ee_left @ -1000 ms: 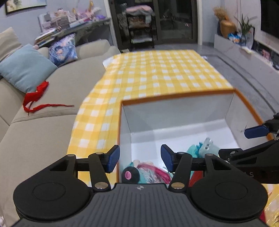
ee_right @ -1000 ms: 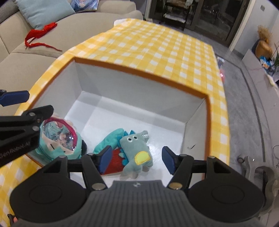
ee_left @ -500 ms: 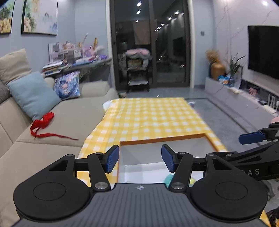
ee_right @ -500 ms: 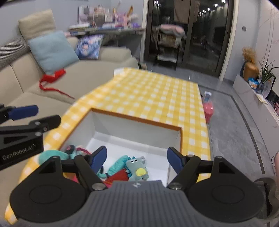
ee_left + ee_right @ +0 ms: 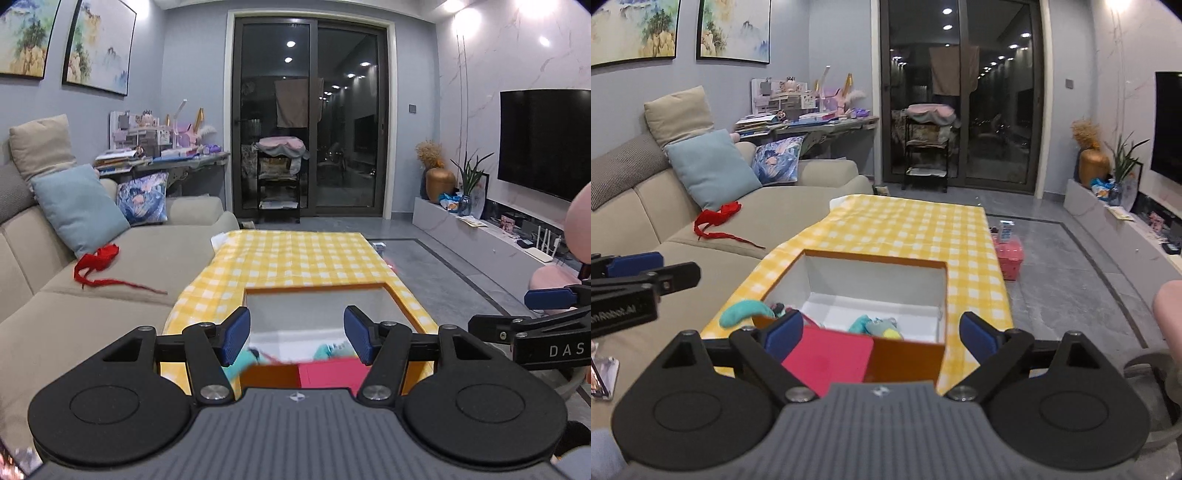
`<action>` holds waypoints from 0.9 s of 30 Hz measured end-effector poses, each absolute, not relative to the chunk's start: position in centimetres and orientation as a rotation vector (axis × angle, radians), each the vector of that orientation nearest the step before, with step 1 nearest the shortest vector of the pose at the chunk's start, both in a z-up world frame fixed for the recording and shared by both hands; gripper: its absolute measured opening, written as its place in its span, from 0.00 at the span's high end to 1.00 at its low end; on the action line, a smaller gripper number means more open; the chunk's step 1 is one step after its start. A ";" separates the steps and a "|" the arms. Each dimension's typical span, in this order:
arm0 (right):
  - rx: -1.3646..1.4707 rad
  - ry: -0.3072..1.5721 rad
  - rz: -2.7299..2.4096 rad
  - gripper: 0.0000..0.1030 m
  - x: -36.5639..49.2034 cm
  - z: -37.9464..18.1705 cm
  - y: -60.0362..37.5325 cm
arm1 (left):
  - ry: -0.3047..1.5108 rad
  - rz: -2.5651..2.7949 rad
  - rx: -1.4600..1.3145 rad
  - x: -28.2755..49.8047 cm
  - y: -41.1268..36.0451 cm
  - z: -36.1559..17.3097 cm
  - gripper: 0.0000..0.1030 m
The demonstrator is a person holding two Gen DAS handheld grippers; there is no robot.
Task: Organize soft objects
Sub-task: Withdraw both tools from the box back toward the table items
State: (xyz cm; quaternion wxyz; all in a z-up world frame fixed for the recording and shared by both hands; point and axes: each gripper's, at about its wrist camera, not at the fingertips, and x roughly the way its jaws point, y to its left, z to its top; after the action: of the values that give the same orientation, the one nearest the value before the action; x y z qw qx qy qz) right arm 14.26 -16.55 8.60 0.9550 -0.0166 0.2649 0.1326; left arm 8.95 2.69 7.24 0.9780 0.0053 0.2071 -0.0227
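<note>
An open box [image 5: 875, 258] with an orange rim and white inside stands on the yellow checked table [image 5: 905, 225]. In it lie a teal plush dinosaur [image 5: 875, 326] and other soft toys, and a teal plush tail [image 5: 742, 312] hangs over its left rim. My right gripper [image 5: 879, 334] hovers above the box's near wall, its jaws opening wide with nothing between them. My left gripper [image 5: 295, 338] hovers over the box [image 5: 314, 288] too, jaws opening and empty. A red cloth [image 5: 98, 258] lies on the sofa.
A beige sofa [image 5: 110, 295] with a light blue cushion [image 5: 79, 206] runs along the table's left side. A pink basket [image 5: 1008, 256] sits on the floor right of the table. A low TV bench [image 5: 480, 236] lines the right wall. A person's pink-clad limb [image 5: 1169, 306] shows at the right edge.
Both grippers rose and drew back from inside the box and tilted up toward the room. The right jaws spread much wider and the left slightly. The toys stayed in the box.
</note>
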 end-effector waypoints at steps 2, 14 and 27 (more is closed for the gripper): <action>-0.041 0.530 0.278 0.12 12.5 8.2 -16.8 | 0.426 -0.058 0.004 7.5 2.6 6.8 0.33; -0.012 0.607 0.222 0.12 6.2 3.7 -18.6 | 0.606 -0.119 0.042 2.4 2.3 1.4 0.33; -0.045 0.881 0.189 0.15 5.3 -4.3 -17.5 | 0.922 -0.119 -0.038 0.7 3.2 -4.8 0.33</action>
State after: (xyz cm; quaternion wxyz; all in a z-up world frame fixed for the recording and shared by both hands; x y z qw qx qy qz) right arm 5.34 -17.47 -4.29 0.9000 -0.0219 0.4256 0.0915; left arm 0.66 3.21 -4.76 0.8938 -0.0184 0.4444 -0.0576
